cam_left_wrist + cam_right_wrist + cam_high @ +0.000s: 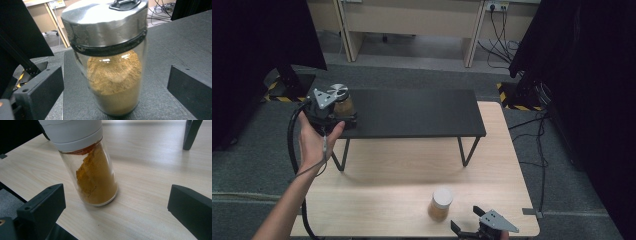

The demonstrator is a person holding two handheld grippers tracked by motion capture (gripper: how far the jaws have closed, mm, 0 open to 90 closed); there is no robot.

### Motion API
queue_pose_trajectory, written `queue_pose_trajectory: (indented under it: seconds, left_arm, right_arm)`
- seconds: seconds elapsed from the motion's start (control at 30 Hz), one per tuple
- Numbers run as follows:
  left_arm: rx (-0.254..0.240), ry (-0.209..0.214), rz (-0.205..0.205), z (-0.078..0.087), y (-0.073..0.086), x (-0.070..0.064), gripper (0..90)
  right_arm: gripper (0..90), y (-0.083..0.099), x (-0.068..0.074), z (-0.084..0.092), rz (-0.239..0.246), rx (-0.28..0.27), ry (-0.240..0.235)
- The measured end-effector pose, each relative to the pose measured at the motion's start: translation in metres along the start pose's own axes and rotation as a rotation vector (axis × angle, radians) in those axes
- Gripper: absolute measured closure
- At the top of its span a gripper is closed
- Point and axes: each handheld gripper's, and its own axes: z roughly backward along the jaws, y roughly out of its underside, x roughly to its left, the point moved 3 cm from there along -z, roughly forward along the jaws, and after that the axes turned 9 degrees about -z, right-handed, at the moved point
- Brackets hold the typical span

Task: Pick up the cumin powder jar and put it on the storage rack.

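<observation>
This looks like a lab or test room set up for recording, not a home. A pale wood-topped table [377, 170] stands on grey carpet floor [242, 165], hemmed in by tall black curtain screens [257, 40] on both sides. Yellow-and-black hazard tape [517, 106] marks the feet of the stands. Behind, a beige office desk [412, 20] runs along the wall, with black cables [499, 35] hanging from a white wall socket [497, 6]

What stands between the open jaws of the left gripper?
A metal-lidded spice jar, upright on the black shelf, apart from both jaws, in the left gripper view.
</observation>
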Motion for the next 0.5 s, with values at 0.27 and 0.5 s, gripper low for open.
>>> queue_pose_trajectory:
  seconds: [0.27,0.5]
  left_arm:
    - [-0.030,-0.017,-0.010,0.016,0.011,-0.001,0.0]
    - [-0.042,-0.014,-0.009,0.027,0.019,-0.002,0.0]
  right_arm:
    - [1.8,0.000,0.000,0.000,0.001,0.000,-0.002]
    - [1.7,0.000,0.001,0.000,0.002,0.000,-0.003]
